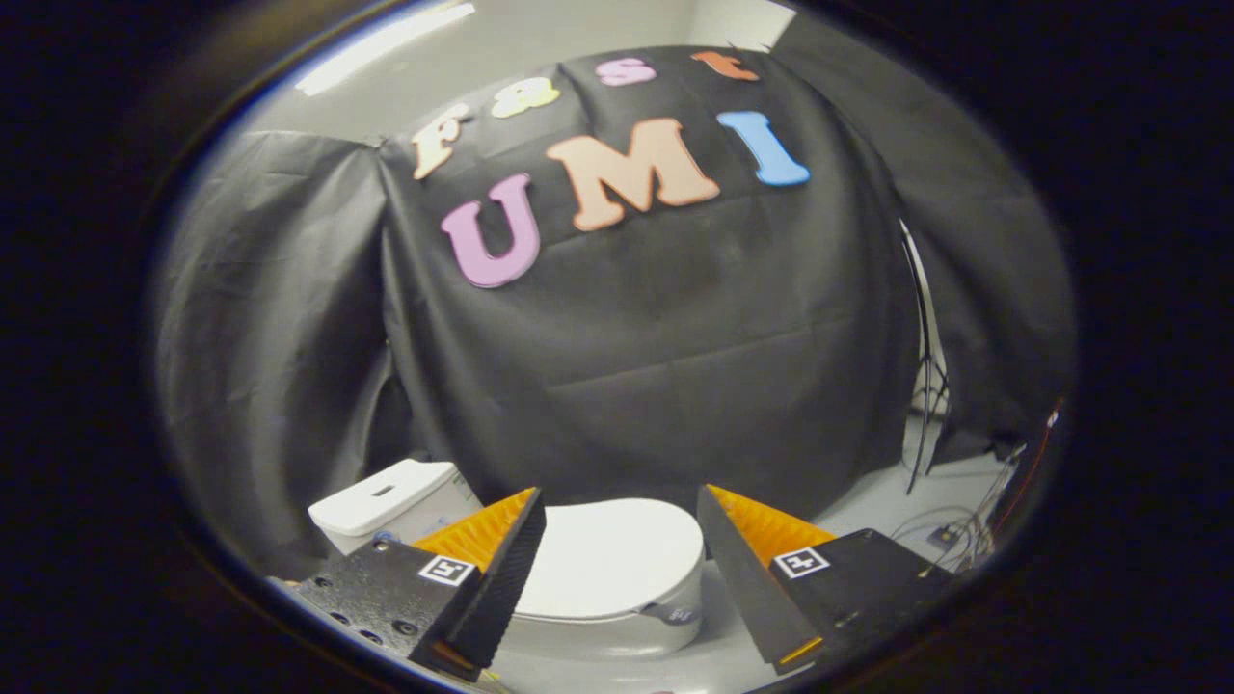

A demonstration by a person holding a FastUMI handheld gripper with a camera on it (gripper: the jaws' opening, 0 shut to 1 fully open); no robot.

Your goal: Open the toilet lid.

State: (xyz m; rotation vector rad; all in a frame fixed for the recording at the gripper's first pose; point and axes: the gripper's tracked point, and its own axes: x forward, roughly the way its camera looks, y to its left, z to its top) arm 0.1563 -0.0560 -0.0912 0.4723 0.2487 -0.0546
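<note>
Gripper view, looking forward and down along the two fingers. One glossy white, rounded plastic toilet lid (617, 559) lies flat and closed on one white ceramic toilet bowl (603, 631), its smooth top catching the light; a small grey tab or label (675, 612) shows on the bowl's side just under the lid's rim, too small to make out. The lid sits between and just beyond the fingertips, not touched by either. The gripper (622, 506) holds its two fingers wide apart, with nothing between them but the sight of the lid below; each finger body carries one square black-and-white marker, two in all. Behind and to the left of the lid stands one white rectangular ceramic cistern (390, 501) with a slot-shaped button on its top, partly hidden by the left finger. The black cloth booth wall (656, 366) hangs close behind the toilet. On the pale floor (868, 501) to the right lie a loose tangle of thin cables (950, 540), and one thin dark stand leg (927, 386) rises beside the cloth.
</note>
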